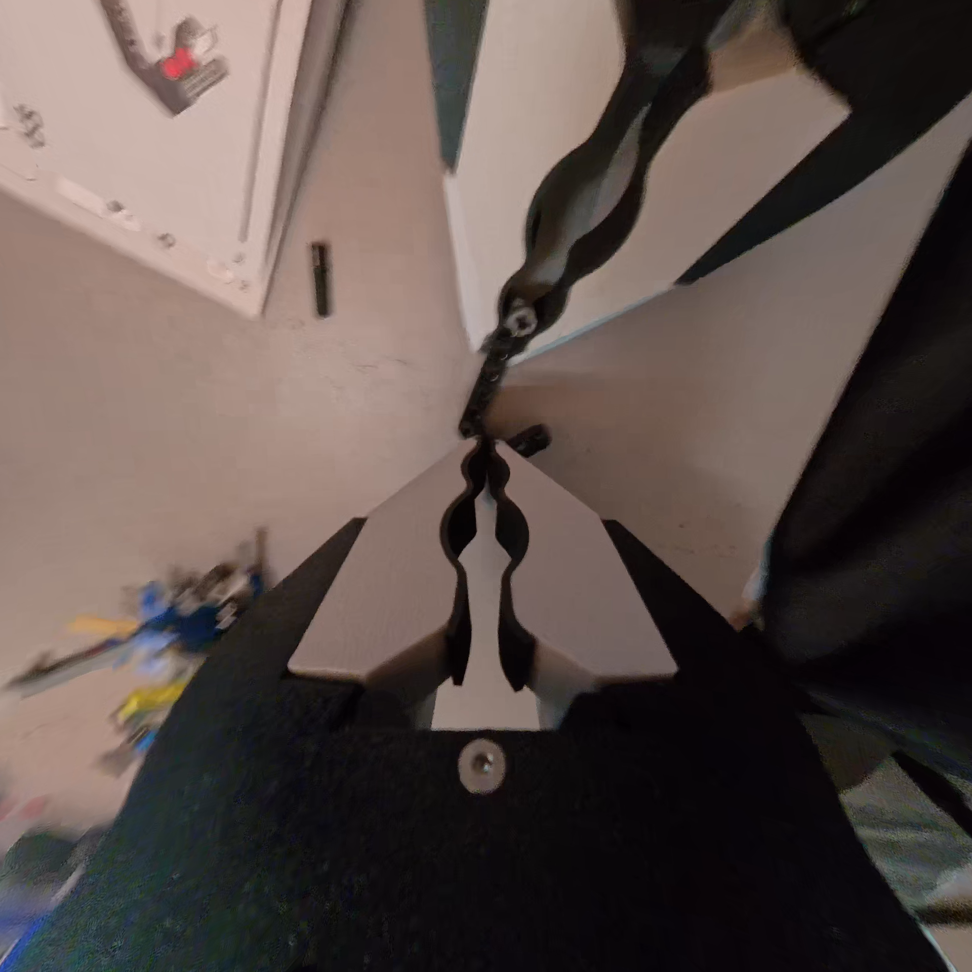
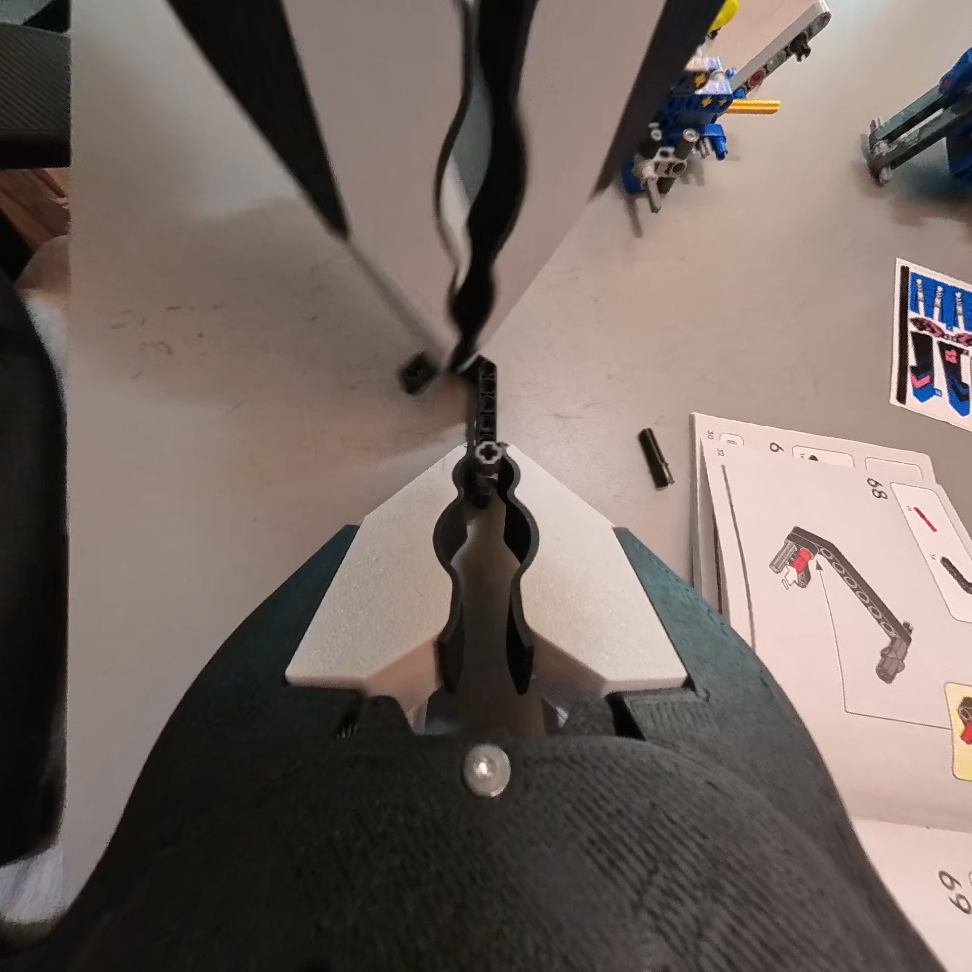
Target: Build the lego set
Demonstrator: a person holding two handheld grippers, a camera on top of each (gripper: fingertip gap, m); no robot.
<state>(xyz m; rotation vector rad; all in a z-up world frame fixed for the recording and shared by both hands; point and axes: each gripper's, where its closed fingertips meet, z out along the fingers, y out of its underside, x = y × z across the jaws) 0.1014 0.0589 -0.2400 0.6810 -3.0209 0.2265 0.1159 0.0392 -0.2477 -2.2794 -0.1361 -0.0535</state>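
Black perforated beam (image 2: 486,415) clamped at its near end in right gripper (image 2: 486,468); long axis points forward to closed left gripper (image 1: 481,447), tip touching.

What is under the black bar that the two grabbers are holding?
Under the black bar is bare grey table. A small black block lies beside its far end. The right grabber hides the table under the near end.

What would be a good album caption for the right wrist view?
Right gripper clamps one end of a black holed beam; the left gripper meets its far end, above a grey table with an instruction booklet.
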